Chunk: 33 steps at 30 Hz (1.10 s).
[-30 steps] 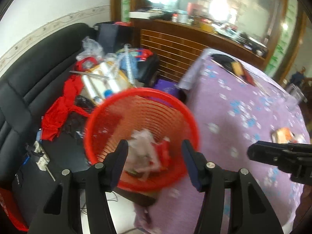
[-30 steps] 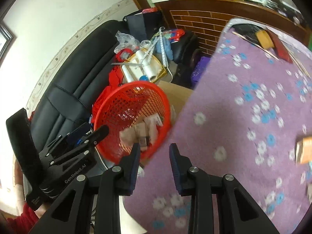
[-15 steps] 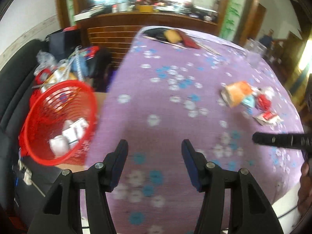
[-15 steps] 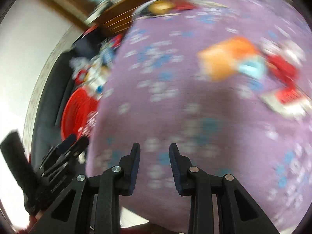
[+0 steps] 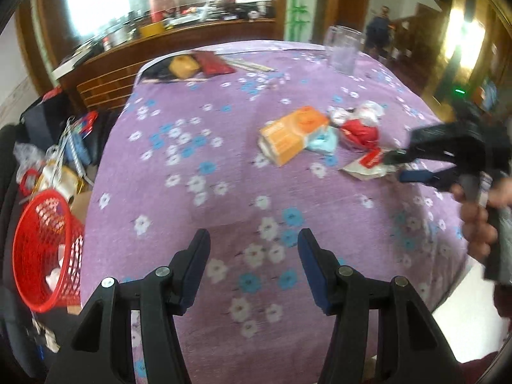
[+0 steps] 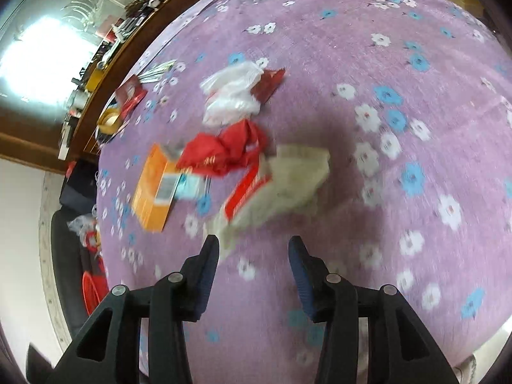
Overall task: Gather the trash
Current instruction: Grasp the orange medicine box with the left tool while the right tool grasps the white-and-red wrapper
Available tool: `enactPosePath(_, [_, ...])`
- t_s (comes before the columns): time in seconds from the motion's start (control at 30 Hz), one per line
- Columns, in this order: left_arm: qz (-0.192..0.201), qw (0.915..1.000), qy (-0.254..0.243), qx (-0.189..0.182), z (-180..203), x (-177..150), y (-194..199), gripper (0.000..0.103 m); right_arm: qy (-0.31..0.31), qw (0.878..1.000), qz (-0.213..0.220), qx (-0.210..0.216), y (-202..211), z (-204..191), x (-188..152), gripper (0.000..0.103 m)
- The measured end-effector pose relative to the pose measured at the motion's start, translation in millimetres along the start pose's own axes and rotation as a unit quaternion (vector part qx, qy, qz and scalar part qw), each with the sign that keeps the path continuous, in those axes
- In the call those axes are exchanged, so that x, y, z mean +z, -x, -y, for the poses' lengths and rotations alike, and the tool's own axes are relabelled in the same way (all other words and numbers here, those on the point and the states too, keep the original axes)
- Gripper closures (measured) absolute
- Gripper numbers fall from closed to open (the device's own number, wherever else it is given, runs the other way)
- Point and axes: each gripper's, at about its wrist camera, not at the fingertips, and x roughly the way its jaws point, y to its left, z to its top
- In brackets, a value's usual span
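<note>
A pile of trash lies on the purple flowered tablecloth [image 5: 224, 147]: an orange carton [image 5: 292, 134] [image 6: 153, 188], a crumpled red wrapper [image 5: 360, 132] [image 6: 230, 150], a white plastic bag [image 6: 233, 92] and a beige-and-red packet [image 5: 368, 163] [image 6: 281, 179]. My right gripper [image 6: 254, 244] [image 5: 398, 168] hovers just short of that packet, its jaws opening with nothing between them. My left gripper [image 5: 252, 240] stands open over bare cloth near the table's front edge. The red mesh basket [image 5: 41, 249] [image 6: 94, 284] with trash in it sits off the table's left side.
A clear glass [image 5: 342, 49] stands at the far edge, with a yellow roll [image 5: 182, 65] and a red pouch [image 5: 212, 64] at the far left corner. A cluttered black sofa [image 5: 60, 160] lies left of the table. A hand [image 5: 476, 220] holds the right gripper.
Both views swung away from the red basket and onto the tabletop. The right gripper's jaws have widened and the trash pile now lies right before it.
</note>
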Motion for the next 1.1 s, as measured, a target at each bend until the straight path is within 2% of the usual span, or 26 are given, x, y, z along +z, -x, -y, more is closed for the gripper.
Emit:
enactPosePath(0.1, [0.004,0.9999,-0.013,-0.005,6,12,2,0.042,-0.021,1.000,-0.006,-0.001,-16,1,12,0.054])
enactPosePath(0.17, [0.010,0.9997,-0.020,-0.007,8,22,2,0.031,-0.021,1.000,-0.002,-0.010,-24,-1,19,0.054])
enactPosePath(0.27, [0.013,0.9989,-0.043,-0.013,13,40,-6,0.027,-0.006,1.000,-0.002,-0.016,-31,-8,25,0.054])
enactPosePath(0.37, [0.012,0.9974,-0.070,-0.013,21,56,-24,0.026,0.024,1.000,-0.002,-0.009,-32,-15,24,0.078])
enactPosePath(0.5, [0.008,0.9953,-0.095,-0.016,30,79,-53,0.025,0.048,0.999,0.002,0.002,-17,-12,16,0.085])
enactPosePath(0.67, [-0.003,0.9924,-0.122,-0.011,36,109,-99,0.024,0.061,0.998,0.007,0.019,14,4,-3,0.086])
enactPosePath(0.83, [-0.040,0.9861,-0.153,-0.051,40,133,-141,0.024,0.071,0.997,0.008,0.026,45,22,-26,0.086])
enactPosePath(0.87, [-0.055,0.9820,-0.165,-0.073,42,135,-150,0.023,0.070,0.997,0.009,0.026,49,26,-29,0.086])
enactPosePath(0.9, [-0.066,0.9795,-0.172,-0.081,43,137,-157,0.023,0.069,0.997,0.009,0.028,53,30,-32,0.086])
enactPosePath(1.03, [-0.096,0.9727,-0.191,-0.089,48,137,-181,0.023,0.072,0.997,0.010,0.025,65,38,-41,0.086])
enactPosePath(1.1, [-0.091,0.9740,-0.191,-0.080,50,133,-186,0.023,0.076,0.997,0.011,0.024,71,40,-45,0.086])
